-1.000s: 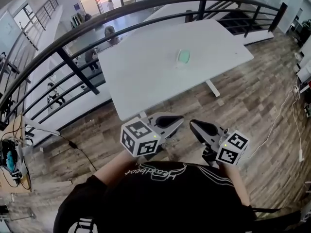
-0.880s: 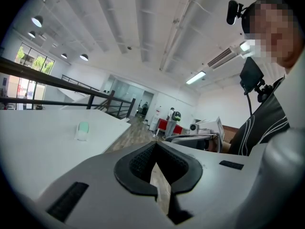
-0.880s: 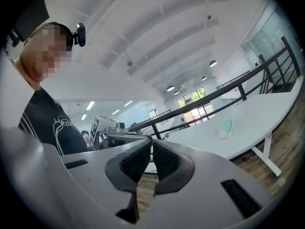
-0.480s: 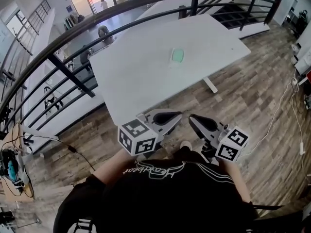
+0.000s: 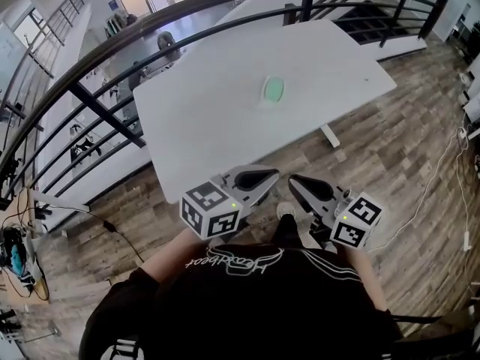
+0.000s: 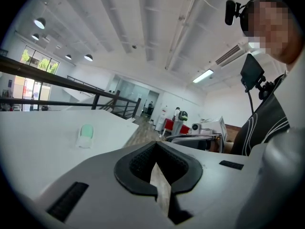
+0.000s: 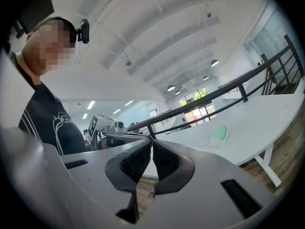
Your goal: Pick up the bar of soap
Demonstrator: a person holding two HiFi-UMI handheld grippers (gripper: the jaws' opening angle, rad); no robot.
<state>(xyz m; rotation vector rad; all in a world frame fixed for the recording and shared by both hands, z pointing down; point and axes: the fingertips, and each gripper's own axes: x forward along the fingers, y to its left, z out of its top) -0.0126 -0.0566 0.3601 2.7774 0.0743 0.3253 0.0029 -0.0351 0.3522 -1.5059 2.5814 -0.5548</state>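
A pale green bar of soap [image 5: 273,89] lies in a small white dish near the middle of the white table [image 5: 210,118]. It also shows far off in the left gripper view as the soap [image 6: 86,133] and in the right gripper view as the soap [image 7: 220,132]. My left gripper [image 5: 268,177] and right gripper [image 5: 298,186] are held side by side in front of the person's chest, just short of the table's near edge. Both point toward the table, well away from the soap. Each has its jaws closed together with nothing between them.
A black metal railing [image 5: 112,47] curves behind and left of the table, with a lower floor beyond it. Wooden flooring [image 5: 397,148] surrounds the table. A white table leg [image 5: 330,137] stands at the right. Cables [image 5: 450,163] trail on the floor at the right.
The person has stepped toward the table. Both grippers moved forward together and now sit near its front edge. A shoe now shows between them. Jaws unchanged.
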